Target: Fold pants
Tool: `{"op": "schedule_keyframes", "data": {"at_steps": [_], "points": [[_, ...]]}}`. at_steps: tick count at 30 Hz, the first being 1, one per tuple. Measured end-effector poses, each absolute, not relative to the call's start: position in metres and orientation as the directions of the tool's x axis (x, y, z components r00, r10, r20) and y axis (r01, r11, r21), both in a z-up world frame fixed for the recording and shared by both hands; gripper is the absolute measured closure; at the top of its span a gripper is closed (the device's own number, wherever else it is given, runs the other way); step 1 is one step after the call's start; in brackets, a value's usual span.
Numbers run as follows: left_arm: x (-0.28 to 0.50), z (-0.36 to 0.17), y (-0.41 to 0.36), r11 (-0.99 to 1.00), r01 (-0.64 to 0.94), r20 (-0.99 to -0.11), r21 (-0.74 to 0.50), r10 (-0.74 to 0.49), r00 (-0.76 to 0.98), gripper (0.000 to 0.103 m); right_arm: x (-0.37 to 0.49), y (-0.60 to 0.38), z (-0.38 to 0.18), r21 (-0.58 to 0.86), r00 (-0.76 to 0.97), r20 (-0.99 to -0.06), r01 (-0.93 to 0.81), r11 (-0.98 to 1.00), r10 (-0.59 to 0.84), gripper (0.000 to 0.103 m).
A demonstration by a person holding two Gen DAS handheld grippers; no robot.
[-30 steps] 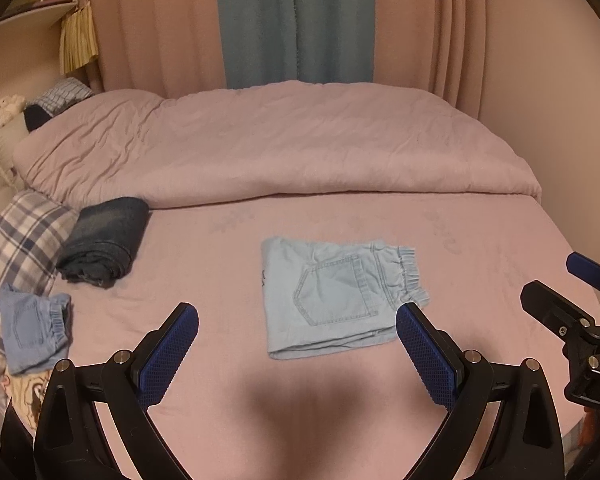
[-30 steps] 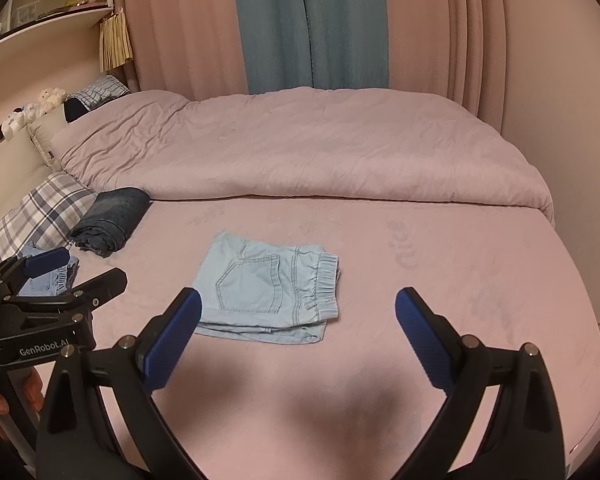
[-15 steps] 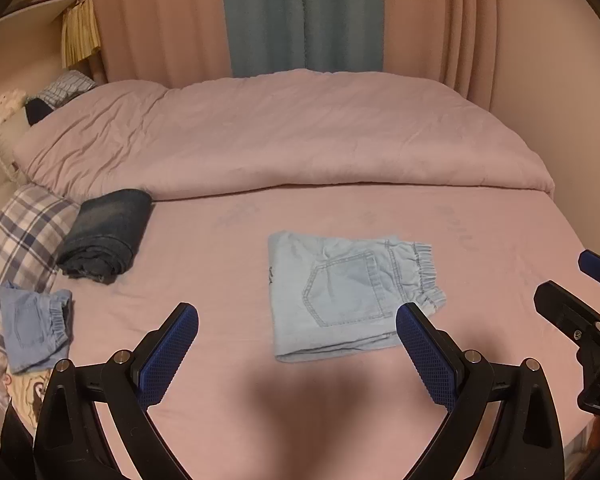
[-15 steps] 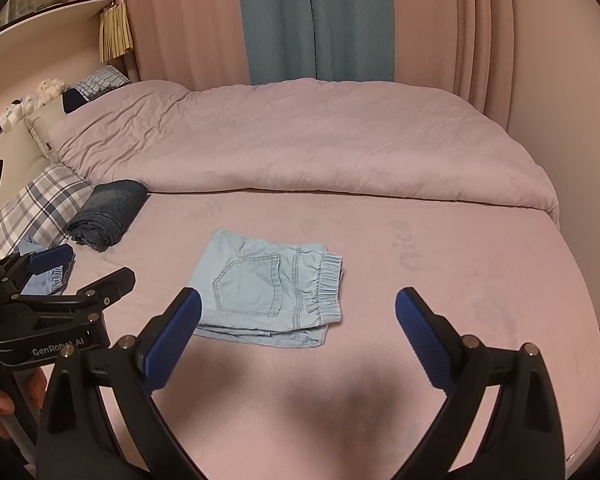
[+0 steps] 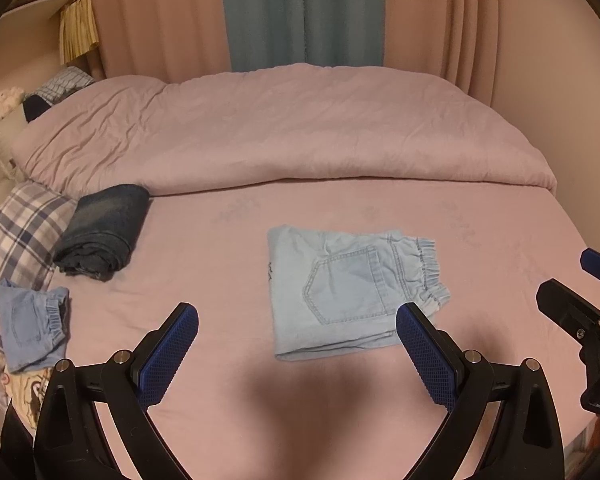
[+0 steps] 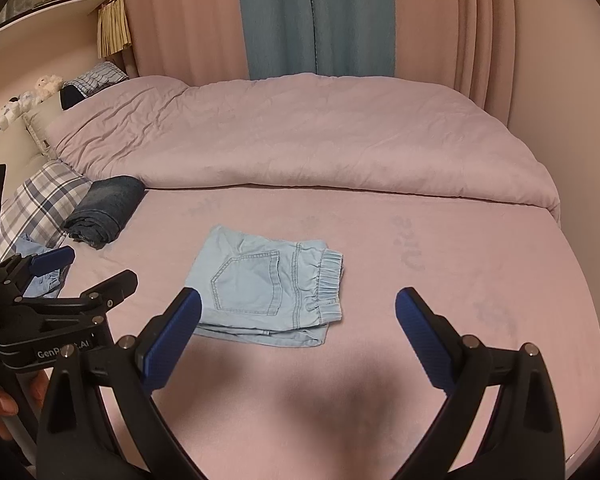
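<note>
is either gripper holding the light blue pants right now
No, the folded light blue pants lie flat on the bed sheet, apart from both open grippers.

Soft light denim pants (image 5: 352, 288) lie on a matt pink cloth sheet (image 5: 220, 248).

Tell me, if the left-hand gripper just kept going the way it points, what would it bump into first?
Probably the folded light blue denim pants lying on the pink bed sheet. The left gripper is open and aimed roughly at their near edge, though depth is hard to judge.
</note>
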State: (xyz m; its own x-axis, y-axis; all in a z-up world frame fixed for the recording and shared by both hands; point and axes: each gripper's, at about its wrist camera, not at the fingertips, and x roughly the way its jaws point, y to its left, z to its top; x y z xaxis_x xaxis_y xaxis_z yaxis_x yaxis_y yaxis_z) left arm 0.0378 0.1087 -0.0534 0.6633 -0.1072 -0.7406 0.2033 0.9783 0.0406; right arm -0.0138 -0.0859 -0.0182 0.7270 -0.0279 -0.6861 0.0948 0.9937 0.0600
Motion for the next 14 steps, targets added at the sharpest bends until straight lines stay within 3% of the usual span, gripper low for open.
{"op": "schedule_keyframes", "data": {"at_steps": [14], "points": [[0.041,-0.0571,0.1109,0.978,0.208,-0.744,0.031,-0.116,0.658,0.004,-0.0123,-0.0859,-0.0216,0.056,0.725,-0.688,0.097,0.994,-0.032,0.004]]}}
